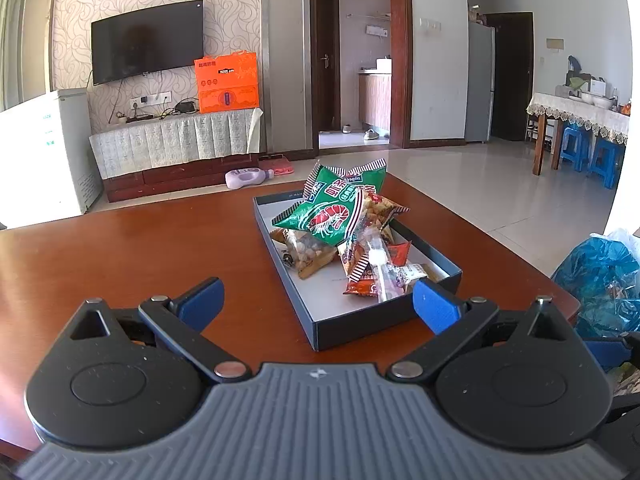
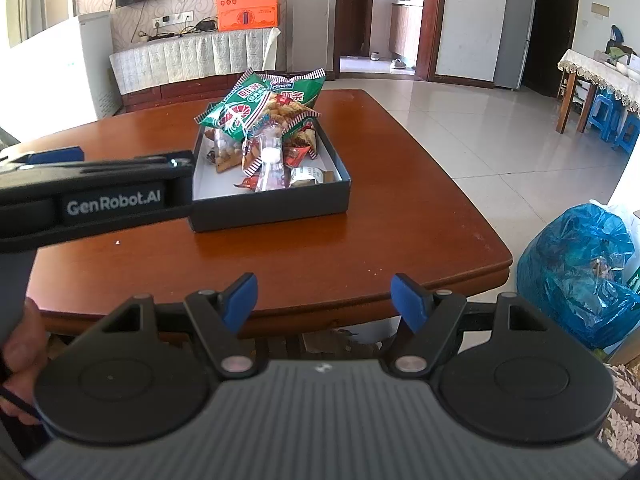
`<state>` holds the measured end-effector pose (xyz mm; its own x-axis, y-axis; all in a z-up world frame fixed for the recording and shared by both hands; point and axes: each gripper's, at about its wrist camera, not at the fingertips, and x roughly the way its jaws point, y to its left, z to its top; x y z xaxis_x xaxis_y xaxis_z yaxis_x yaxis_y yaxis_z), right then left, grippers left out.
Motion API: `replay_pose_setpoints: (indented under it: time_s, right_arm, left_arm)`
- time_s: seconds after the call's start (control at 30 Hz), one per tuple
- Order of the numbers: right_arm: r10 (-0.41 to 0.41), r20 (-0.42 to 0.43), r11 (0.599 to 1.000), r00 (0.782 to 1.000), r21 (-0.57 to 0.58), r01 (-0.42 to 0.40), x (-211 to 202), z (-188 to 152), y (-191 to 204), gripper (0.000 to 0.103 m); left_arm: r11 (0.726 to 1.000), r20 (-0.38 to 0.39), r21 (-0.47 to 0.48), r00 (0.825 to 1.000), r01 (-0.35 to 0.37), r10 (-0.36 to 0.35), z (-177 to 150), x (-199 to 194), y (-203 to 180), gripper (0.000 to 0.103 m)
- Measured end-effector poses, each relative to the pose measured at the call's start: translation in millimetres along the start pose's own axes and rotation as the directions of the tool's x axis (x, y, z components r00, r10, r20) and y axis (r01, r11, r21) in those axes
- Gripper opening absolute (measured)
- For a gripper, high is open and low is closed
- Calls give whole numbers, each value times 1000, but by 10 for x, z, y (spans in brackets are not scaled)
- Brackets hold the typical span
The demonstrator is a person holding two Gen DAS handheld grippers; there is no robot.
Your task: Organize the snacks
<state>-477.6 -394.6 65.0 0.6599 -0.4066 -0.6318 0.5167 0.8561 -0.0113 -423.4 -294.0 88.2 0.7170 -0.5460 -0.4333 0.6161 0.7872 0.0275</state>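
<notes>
Snack packets (image 2: 264, 128) heaped in dark box (image 2: 272, 208), frame centre, on table (image 2: 360, 248). Left gripper (image 1: 318, 306) and right gripper (image 2: 324, 300): jaws apart, empty. Packets likely light, crinkly, slippery, crushable; pinch sealed edge.

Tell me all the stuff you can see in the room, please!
table: one, reddish-brown wood, under everything
box: one, dark outside and pale inside, open, on the table
green shrimp snack bags: two it seems, green, on top of the pile in the box
other snack packets: several, red, orange and clear, piled in the box
blue plastic bag: one, blue, on the floor side past the table's right edge
orange box: one, orange, on the TV stand
TV: one, black, on the wall
blue stools: a few, blue, by the far dining table
left tool: one, black with blue pads, open, empty, near the box
right tool: one, black with blue pads, open, empty, over the table's near edge
</notes>
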Motion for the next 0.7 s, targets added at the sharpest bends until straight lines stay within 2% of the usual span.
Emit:
replay_pose_setpoints:
  time_s: [0.7]
  right_arm:
    - [8,-8,1000,1000,-3,-8,24,-1,-1,75]
  left_arm:
    - [1000,2,-2,1000,-2,2,12,4,23,102]
